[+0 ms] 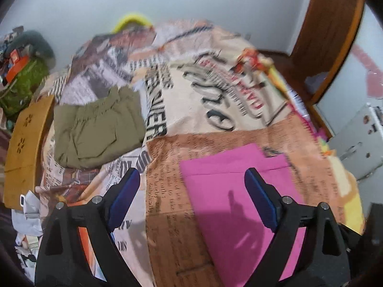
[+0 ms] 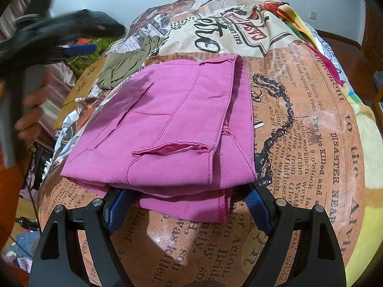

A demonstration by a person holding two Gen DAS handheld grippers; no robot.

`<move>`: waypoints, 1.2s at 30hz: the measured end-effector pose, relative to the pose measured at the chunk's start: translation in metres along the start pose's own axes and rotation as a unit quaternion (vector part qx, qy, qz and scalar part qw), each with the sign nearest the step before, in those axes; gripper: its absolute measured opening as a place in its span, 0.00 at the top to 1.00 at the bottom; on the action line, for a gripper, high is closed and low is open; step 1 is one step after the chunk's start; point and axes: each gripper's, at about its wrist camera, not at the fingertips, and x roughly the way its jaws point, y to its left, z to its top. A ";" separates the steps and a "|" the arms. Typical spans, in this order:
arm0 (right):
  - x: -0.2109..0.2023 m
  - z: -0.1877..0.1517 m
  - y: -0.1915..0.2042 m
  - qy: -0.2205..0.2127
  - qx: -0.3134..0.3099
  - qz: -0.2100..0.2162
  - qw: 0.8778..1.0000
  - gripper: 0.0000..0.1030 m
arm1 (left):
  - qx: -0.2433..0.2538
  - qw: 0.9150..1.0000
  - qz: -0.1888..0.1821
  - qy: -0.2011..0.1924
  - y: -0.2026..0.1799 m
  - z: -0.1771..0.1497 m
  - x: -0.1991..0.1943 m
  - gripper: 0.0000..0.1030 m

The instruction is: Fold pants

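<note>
While lying folded on printed bedspread [image 2: 311, 110], pink pants [image 2: 172, 124]; left gripper [image 1: 191, 196] wide open, empty; right gripper [image 2: 186, 205] wide open astride pants' near edge, not pinching.

A bed cover [image 2: 299, 124] with newspaper print carries the things. On it lie folded pink pants [image 2: 167, 129] and, further back, a folded olive green garment [image 1: 98, 129].

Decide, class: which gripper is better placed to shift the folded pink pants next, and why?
Probably the right gripper: its open jaws straddle the near edge of the folded pink pants. The left gripper, also open, hangs above the printed bedspread beside them.
</note>
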 end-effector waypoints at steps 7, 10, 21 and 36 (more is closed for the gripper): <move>0.000 0.002 -0.001 0.000 0.003 0.001 1.000 0.19 | 0.045 0.996 0.022 0.073 -0.010 0.001 0.066 0.13; 0.000 0.002 -0.002 0.002 0.003 -0.001 1.000 0.19 | 0.079 0.991 0.058 0.088 -0.019 -0.002 0.092 0.13; -0.007 0.001 -0.006 0.003 0.004 -0.016 1.000 0.20 | 0.132 0.983 0.101 0.079 -0.013 -0.025 0.091 0.12; -0.045 -0.002 -0.016 -0.034 0.012 -0.057 0.998 0.20 | 0.107 0.985 0.120 0.058 0.042 -0.098 0.009 0.12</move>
